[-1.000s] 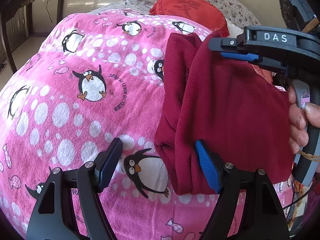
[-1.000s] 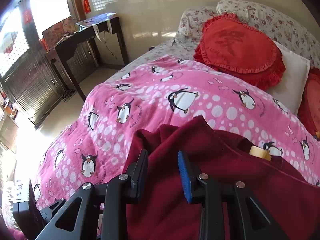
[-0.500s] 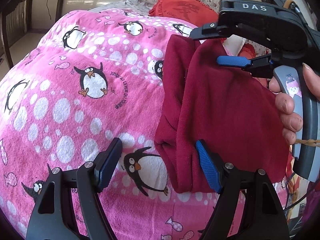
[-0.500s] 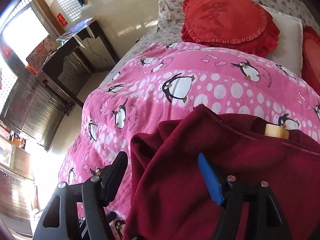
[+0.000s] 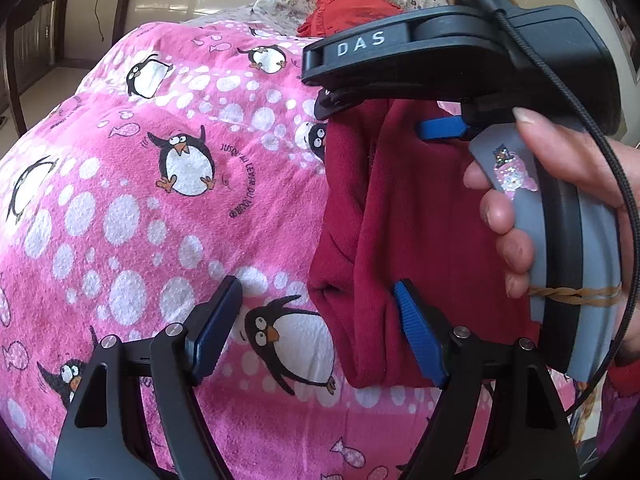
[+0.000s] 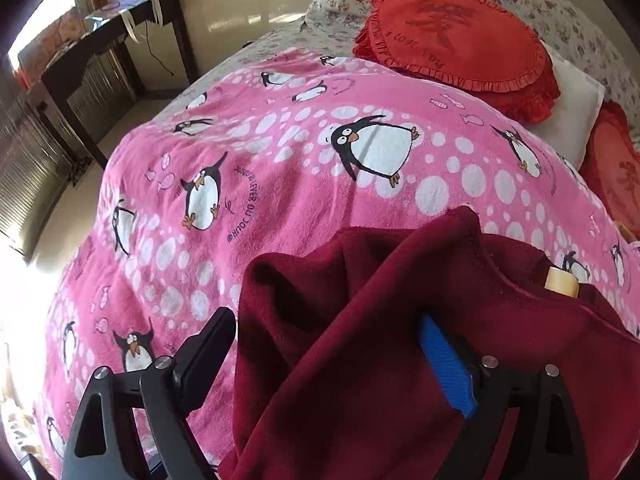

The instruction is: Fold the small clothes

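One maroon garment (image 5: 404, 216) lies bunched on the pink penguin blanket (image 5: 140, 208). The left wrist view alone shows the right gripper (image 5: 372, 120) from the side, with a hand (image 5: 560, 216) on its grey handle, and the garment's lower fold just inside the left gripper's right pad (image 5: 420, 336). The right wrist view alone shows two red cushions (image 6: 460, 36), a white pillow (image 6: 572, 120), a dark side table (image 6: 100, 40) and a tan tag (image 6: 562, 280) at the garment's far edge. The left gripper (image 5: 316, 328) stands spread; blanket and the garment's left edge lie between its pads, neither pressed. The right gripper's jaws are opening, spread wide; a loose ridge of cloth rises between them, draped over the blue right pad (image 6: 448, 368), clear of the left pad (image 6: 208, 352). Left of both grippers the blanket lies bare and open; the garment's free edge runs ahead of the right gripper, towards the cushions.
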{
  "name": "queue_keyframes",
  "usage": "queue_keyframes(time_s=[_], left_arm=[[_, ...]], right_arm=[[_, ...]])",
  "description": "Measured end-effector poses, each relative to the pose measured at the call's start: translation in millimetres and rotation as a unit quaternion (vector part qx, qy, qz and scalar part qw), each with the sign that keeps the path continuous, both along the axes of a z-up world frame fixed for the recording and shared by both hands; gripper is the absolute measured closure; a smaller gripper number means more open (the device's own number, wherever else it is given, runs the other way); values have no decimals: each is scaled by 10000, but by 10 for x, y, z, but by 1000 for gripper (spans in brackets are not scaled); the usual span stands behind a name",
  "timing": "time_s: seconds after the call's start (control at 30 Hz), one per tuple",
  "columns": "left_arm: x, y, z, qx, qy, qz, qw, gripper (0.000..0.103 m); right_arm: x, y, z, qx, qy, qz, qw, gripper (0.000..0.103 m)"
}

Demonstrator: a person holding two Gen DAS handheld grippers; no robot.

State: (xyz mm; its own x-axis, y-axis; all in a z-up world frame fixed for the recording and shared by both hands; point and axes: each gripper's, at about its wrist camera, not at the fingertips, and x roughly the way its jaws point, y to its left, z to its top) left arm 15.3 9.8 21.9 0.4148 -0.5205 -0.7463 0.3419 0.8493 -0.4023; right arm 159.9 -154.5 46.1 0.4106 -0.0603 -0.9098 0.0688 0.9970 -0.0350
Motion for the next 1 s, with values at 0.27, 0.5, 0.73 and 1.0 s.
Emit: queue_keyframes(time_s=[0.27, 0.5, 0.73, 1.0], left_arm=[[-28, -46, 7, 21, 0, -13, 10000, 24], [3, -175, 71, -37, -70, -248, 9997, 20], [204, -294, 100, -191, 53, -191, 9996, 20], [354, -474, 104, -40, -43, -133, 9999, 20]], right_arm=[[-83, -50, -10, -160, -342, 112, 9992, 24], [-282, -394, 211, 940, -507, 194, 9941, 67], [-343, -416, 196, 1208, -573, 262, 9907, 68], [-340, -482, 166, 1398, -629, 292, 9877, 68]])
